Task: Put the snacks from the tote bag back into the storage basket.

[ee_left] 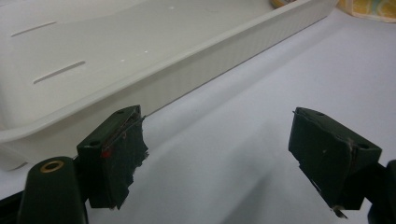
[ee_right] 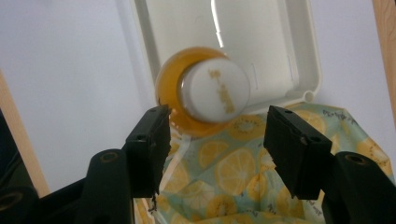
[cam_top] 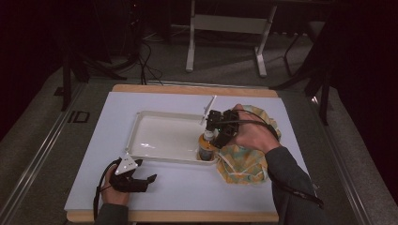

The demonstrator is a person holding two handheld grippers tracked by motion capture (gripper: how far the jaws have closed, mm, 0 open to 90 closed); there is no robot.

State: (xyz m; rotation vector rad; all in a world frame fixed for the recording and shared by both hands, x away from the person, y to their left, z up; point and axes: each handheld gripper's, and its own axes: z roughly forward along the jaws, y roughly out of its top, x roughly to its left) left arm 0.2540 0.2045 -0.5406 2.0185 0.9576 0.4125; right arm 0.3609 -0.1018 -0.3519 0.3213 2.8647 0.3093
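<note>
The bottle point(ee_right: 205, 91), amber with a white cap, stands upright in the near right corner of the white tray point(cam_top: 141, 136). In the right gripper view you look down on its cap, which sits just beyond the tips of your right gripper point(ee_right: 215, 135) and between the lines of the two jaws. Those jaws stand wide apart, and neither pad touches the bottle. In the high view your right gripper point(cam_top: 217, 136) hangs directly over the bottle point(cam_top: 206, 149), pointing down at it.

Beside the tray's right end lies a cloth bag point(cam_top: 244, 164) printed with lemon slices; your right hand point(cam_top: 256, 133) is above it. In the right gripper view the bag point(ee_right: 233, 172) lies under the jaws, against the tray's corner.

Your left gripper point(cam_top: 151, 178) rests low on the table, near the tray's front left corner. Its jaws are open with nothing between them; the left gripper view shows the tray's ribbed wall point(ee_left: 196, 65) just ahead of them.

The tray and bag sit on a white sheet point(cam_top: 187, 187) laid over a wooden tabletop point(cam_top: 187, 216). Beyond the table is grey carpet point(cam_top: 37, 122), with the white legs of a second table point(cam_top: 190, 47) and black cables point(cam_top: 148, 65) in a dark room.
</note>
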